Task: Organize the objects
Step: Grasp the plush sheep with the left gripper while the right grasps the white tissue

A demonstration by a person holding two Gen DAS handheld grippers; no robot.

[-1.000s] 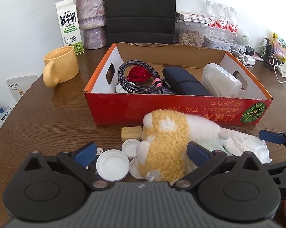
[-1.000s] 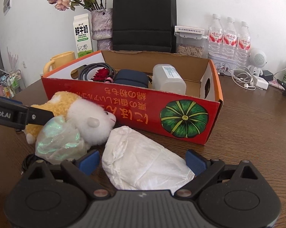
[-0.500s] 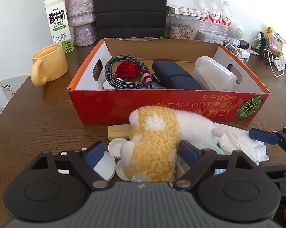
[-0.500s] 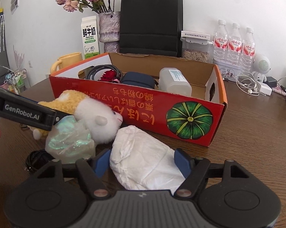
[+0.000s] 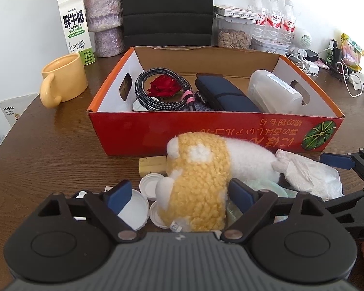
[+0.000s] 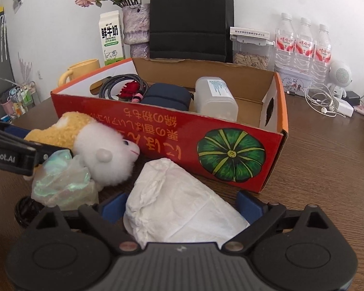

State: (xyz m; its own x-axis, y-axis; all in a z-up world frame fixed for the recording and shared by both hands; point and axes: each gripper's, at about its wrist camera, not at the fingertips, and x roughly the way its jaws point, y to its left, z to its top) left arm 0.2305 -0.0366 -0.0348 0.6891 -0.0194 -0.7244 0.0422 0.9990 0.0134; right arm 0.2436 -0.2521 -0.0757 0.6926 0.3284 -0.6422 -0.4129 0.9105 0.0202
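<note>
A yellow and white plush toy (image 5: 206, 174) lies on the wooden table in front of a red cardboard box (image 5: 215, 133). My left gripper (image 5: 179, 195) is open with its fingers on either side of the plush's yellow end. In the right wrist view the plush (image 6: 94, 143) lies left of a crumpled white bag (image 6: 182, 203). My right gripper (image 6: 182, 205) is open around that white bag. The box (image 6: 172, 131) holds a coiled cable (image 5: 157, 94), a red flower (image 5: 163, 88), a dark blue case (image 5: 225, 95) and a clear plastic container (image 5: 274, 92).
White lids (image 5: 133, 206), a small wooden block (image 5: 152, 165) and a greenish plastic wrap (image 6: 60, 181) lie by the plush. A yellow mug (image 5: 63, 80), milk carton (image 5: 76, 28), vase (image 5: 104, 17), black bag (image 5: 167, 9), water bottles (image 5: 274, 21) and cables (image 6: 327, 101) stand behind the box.
Both grippers have moved forward and down, so the plush and the white bag now lie deeper between their fingers. The objects themselves have not moved.
</note>
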